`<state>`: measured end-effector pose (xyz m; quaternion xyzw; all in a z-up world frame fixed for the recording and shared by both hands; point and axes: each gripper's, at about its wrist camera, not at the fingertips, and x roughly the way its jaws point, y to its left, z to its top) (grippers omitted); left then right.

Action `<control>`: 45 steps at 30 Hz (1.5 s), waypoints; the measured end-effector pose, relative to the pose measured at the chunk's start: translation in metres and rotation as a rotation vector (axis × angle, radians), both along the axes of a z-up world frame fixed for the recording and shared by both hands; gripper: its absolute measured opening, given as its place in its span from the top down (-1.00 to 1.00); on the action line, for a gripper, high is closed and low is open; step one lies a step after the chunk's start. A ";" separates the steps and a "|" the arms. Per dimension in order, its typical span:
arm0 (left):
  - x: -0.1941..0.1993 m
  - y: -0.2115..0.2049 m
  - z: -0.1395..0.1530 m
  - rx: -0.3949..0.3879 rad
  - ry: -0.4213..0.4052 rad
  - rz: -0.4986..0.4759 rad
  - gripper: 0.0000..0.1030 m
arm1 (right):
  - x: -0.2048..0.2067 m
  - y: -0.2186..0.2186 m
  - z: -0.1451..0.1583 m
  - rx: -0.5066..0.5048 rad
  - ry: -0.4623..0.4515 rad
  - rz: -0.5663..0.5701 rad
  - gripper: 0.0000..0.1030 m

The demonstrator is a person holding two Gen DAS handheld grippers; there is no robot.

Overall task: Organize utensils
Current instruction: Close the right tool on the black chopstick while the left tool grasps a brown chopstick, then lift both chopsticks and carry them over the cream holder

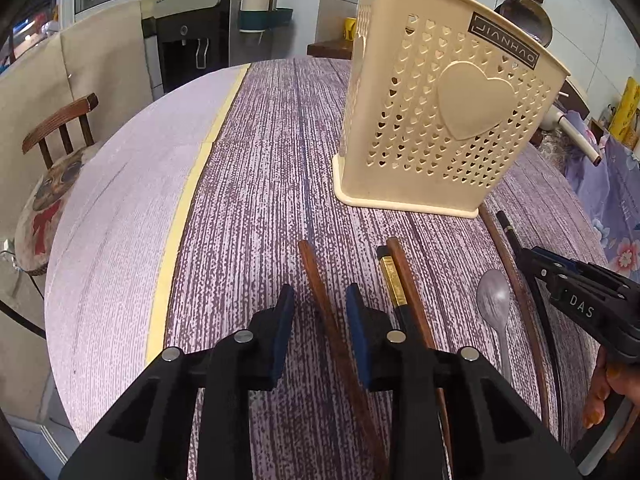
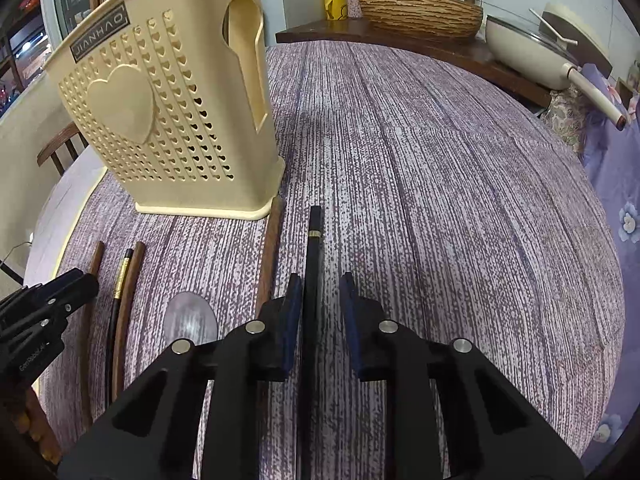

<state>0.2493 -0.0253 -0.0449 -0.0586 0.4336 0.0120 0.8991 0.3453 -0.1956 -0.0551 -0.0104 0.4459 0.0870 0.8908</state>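
Note:
A cream perforated utensil holder (image 1: pixel 440 120) with a heart stands on the purple table; it also shows in the right wrist view (image 2: pixel 168 120). Chopsticks and a metal spoon (image 1: pixel 494 304) lie in front of it. My left gripper (image 1: pixel 320 308) is open, its fingers either side of a brown wooden chopstick (image 1: pixel 320 292). A black-and-gold chopstick (image 1: pixel 394 284) and another brown one lie just right of it. My right gripper (image 2: pixel 320 300) is open around a black chopstick (image 2: pixel 314 260); a brown chopstick (image 2: pixel 270 248) lies just left. The spoon (image 2: pixel 190 318) shows there too.
A wooden chair (image 1: pixel 60 128) stands off the table's left edge. A woven basket (image 2: pixel 420 12) and a cream pan (image 2: pixel 528 48) sit on a wooden shelf behind the table. The table's yellow strip (image 1: pixel 188 200) runs along the left.

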 end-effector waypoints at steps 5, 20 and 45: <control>0.005 -0.001 0.000 0.000 0.005 0.004 0.76 | 0.008 0.004 0.000 -0.015 0.001 -0.007 0.69; 0.003 -0.003 -0.001 0.010 -0.011 0.017 0.80 | 0.007 0.009 -0.001 -0.041 -0.030 -0.007 0.84; -0.015 0.011 0.063 -0.044 -0.191 -0.002 0.85 | -0.044 -0.025 0.082 0.172 -0.225 0.032 0.84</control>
